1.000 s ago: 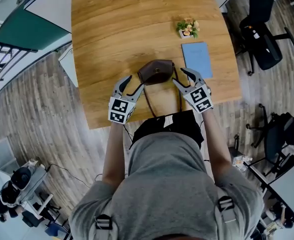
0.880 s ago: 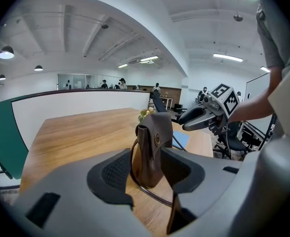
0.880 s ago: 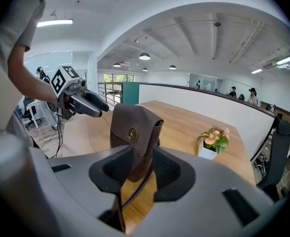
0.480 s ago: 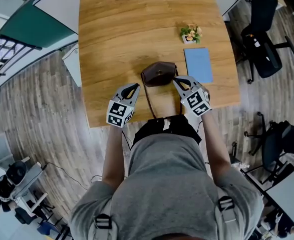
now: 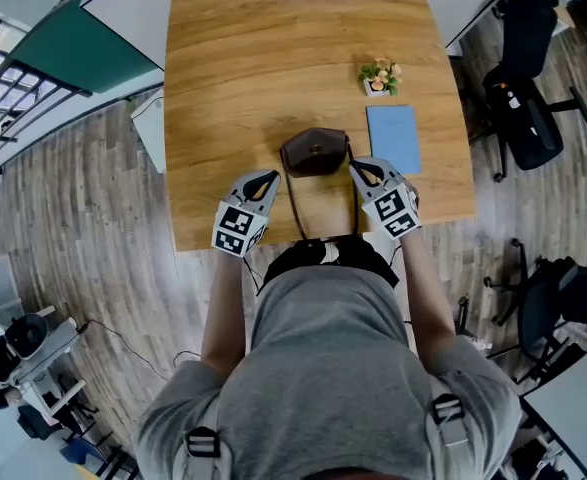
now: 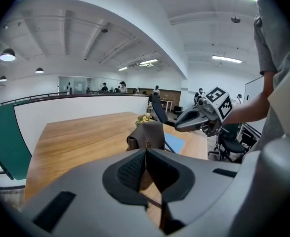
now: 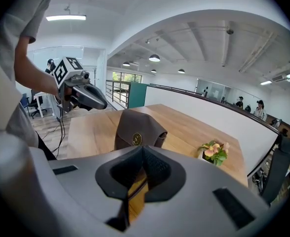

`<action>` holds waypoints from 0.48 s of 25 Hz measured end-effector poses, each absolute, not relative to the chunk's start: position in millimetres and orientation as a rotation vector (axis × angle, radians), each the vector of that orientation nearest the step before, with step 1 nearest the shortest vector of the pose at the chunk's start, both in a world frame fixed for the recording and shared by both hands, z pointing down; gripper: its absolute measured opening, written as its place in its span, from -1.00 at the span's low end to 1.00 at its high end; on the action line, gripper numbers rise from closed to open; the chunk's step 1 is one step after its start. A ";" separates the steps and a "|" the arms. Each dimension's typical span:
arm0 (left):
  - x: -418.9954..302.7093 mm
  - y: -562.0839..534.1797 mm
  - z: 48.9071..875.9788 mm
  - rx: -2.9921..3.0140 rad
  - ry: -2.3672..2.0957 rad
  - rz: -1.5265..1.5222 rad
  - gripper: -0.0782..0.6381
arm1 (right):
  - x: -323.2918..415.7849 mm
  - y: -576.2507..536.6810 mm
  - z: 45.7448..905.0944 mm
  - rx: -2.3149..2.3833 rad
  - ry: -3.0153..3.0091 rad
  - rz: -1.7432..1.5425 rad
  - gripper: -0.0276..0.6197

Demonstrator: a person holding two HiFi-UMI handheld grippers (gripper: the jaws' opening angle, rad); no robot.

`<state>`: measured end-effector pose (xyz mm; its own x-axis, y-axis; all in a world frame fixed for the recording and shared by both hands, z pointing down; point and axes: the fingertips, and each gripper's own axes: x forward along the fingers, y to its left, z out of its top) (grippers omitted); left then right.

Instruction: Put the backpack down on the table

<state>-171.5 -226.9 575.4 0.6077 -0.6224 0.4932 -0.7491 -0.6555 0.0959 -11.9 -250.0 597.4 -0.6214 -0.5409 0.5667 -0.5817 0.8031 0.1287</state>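
Observation:
A small brown backpack point(image 5: 315, 153) stands upright on the wooden table point(image 5: 233, 68), near its front edge. Two thin straps point(image 5: 298, 208) trail from it toward the person. My left gripper point(image 5: 273, 176) sits at the bag's left side, its jaws shut on the left strap point(image 6: 152, 201). On the bag's right, my right gripper point(image 5: 354, 167) is shut on the right strap point(image 7: 130, 196). The left gripper view shows the backpack point(image 6: 147, 135) just past the closed jaws. In the right gripper view the backpack point(image 7: 135, 130) shows a round brass clasp.
A small pot of flowers point(image 5: 378, 73) and a blue notebook point(image 5: 393, 138) lie on the table to the right of the bag. Black office chairs point(image 5: 523, 78) stand to the table's right. The floor is grey wood.
Both grippers stood open beside the backpack one second ago and have since shut at its straps. Both hands have lifted slightly; the bag has stayed where it was.

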 end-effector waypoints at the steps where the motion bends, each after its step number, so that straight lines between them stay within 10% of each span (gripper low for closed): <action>1: -170.4 -226.3 574.3 2.543 -1.118 0.618 -0.71 | -11.8 -248.2 596.2 0.821 -2.393 0.092 -0.90; 12: -151.8 -213.0 567.7 2.512 -1.174 0.666 -0.72 | -1.0 -236.8 591.6 0.745 -2.429 0.081 -0.91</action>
